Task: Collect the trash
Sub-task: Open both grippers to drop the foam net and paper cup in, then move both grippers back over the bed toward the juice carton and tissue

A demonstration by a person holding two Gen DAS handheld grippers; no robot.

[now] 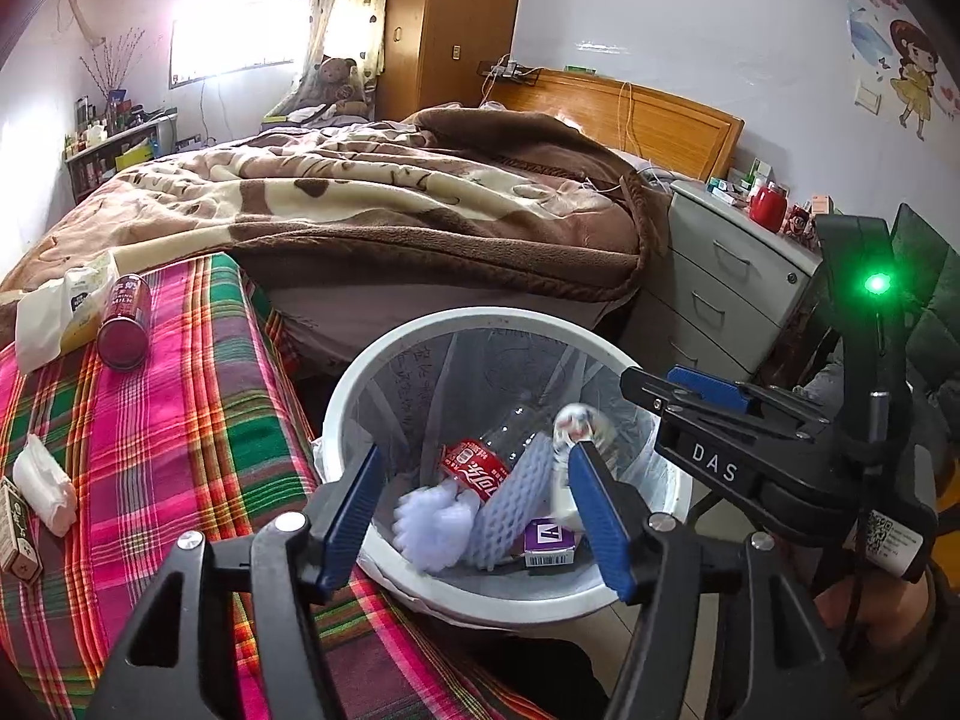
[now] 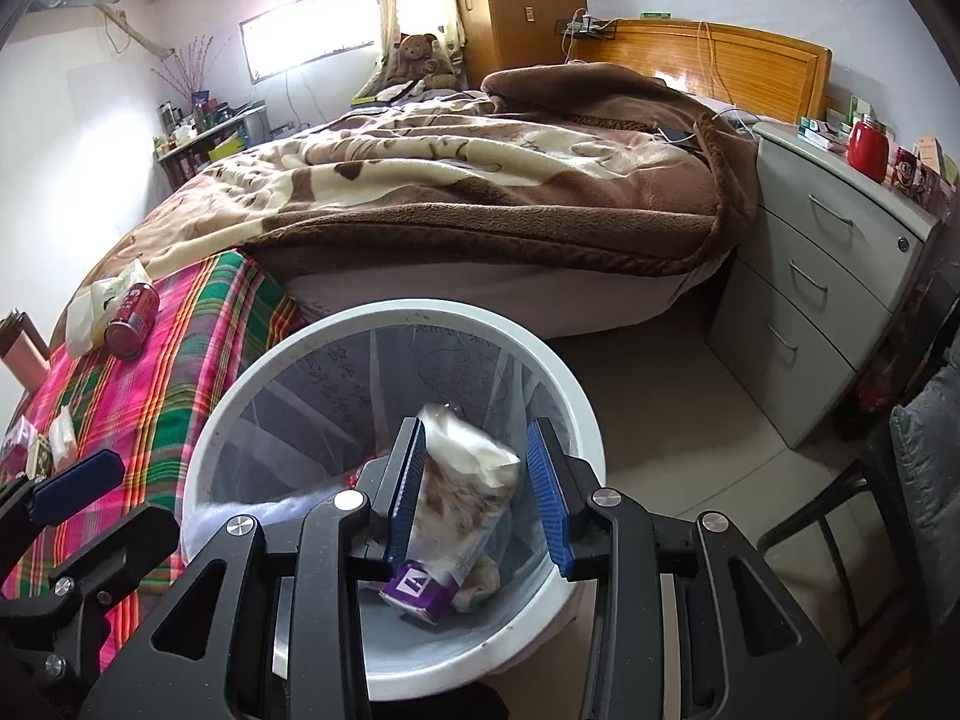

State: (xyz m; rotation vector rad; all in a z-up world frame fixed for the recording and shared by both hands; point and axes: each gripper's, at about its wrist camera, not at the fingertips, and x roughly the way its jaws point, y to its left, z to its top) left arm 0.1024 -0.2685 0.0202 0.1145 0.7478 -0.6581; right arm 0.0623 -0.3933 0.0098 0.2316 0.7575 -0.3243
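Observation:
A white trash bin point(image 1: 360, 384) with a clear liner stands beside the plaid-covered table; it also shows in the right wrist view point(image 2: 576, 396). Inside lie a cola bottle point(image 1: 480, 468), foam netting point(image 1: 516, 498), a purple carton point(image 1: 549, 540) and tissue. My left gripper point(image 1: 474, 504) is open and empty above the bin. My right gripper point(image 2: 477, 492) is open over the bin; a crumpled white wrapper point(image 2: 462, 480) sits between its fingers, touching the left pad, apart from the right. A red can point(image 1: 123, 321), a tissue pack point(image 1: 66, 312) and a crumpled tissue point(image 1: 45, 483) lie on the table.
The plaid table point(image 1: 168, 420) is at left with a small box point(image 1: 18, 534) at its edge. A bed with a brown blanket point(image 1: 390, 198) lies behind. A grey drawer unit point(image 2: 828, 276) stands at right, and a dark chair point(image 2: 888, 480) at far right.

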